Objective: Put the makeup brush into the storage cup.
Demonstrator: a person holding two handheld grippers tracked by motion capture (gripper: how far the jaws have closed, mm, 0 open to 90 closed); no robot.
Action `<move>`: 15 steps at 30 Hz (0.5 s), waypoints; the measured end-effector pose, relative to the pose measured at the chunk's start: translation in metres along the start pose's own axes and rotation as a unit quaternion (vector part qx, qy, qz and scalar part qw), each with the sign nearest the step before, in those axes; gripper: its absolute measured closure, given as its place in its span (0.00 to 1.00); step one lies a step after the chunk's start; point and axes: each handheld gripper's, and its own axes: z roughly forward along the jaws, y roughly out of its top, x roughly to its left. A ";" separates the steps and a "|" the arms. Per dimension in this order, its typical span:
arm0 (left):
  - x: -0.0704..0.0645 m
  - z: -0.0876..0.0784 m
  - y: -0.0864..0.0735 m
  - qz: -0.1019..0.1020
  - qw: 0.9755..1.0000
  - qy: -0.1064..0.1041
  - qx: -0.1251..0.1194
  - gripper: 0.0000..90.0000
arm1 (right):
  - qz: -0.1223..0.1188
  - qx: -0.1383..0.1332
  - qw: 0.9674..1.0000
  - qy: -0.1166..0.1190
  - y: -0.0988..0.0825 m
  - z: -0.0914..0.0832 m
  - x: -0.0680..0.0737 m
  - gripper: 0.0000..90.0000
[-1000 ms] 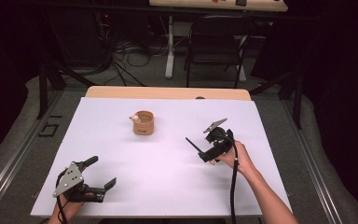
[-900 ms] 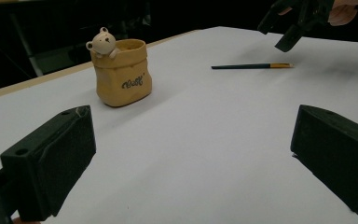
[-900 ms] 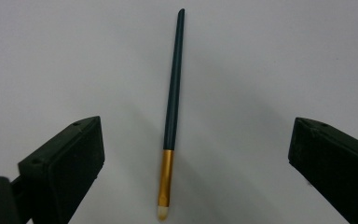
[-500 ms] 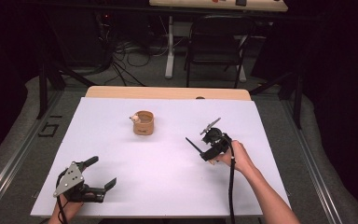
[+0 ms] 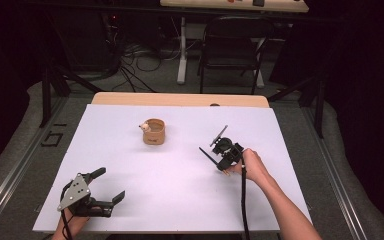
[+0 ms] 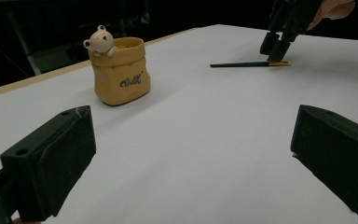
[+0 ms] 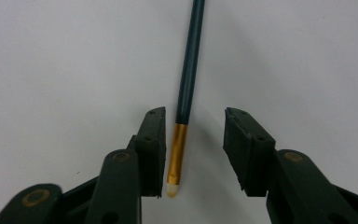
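A dark green pencil (image 7: 189,70) with a gold band and a whitish end lies flat on the white table (image 5: 180,200). My right gripper (image 7: 196,154) is open and points down over that end, with the gold band between the jaws and close to the left one. In the high view the pencil (image 5: 207,156) lies just left of the right gripper (image 5: 224,156). A tan sack-shaped pot (image 5: 154,132) with a small bear on its rim stands upright at mid-table. My left gripper (image 5: 111,184) rests open near the front left corner and holds nothing. The left gripper view has the pot (image 6: 119,72) and the pencil (image 6: 247,64).
A wooden strip (image 5: 180,99) edges the table's far side. Beyond it stand a black chair (image 5: 230,45), a desk leg and floor cables. The person's right forearm (image 5: 280,205) comes in from the bottom right.
My right gripper has shifted slightly left and down over the pencil's end. The left gripper, the pot and the pencil have not moved.
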 end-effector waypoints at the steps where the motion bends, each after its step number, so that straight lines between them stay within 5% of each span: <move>1: 0.000 0.000 0.000 0.000 1.000 0.000 0.000 0.00 | 0.001 -0.003 1.000 0.004 0.001 0.002 0.000 0.69; 15: 0.000 0.000 0.000 0.000 1.000 0.001 0.001 0.00 | -0.002 0.042 0.999 0.000 0.012 0.011 0.004 0.85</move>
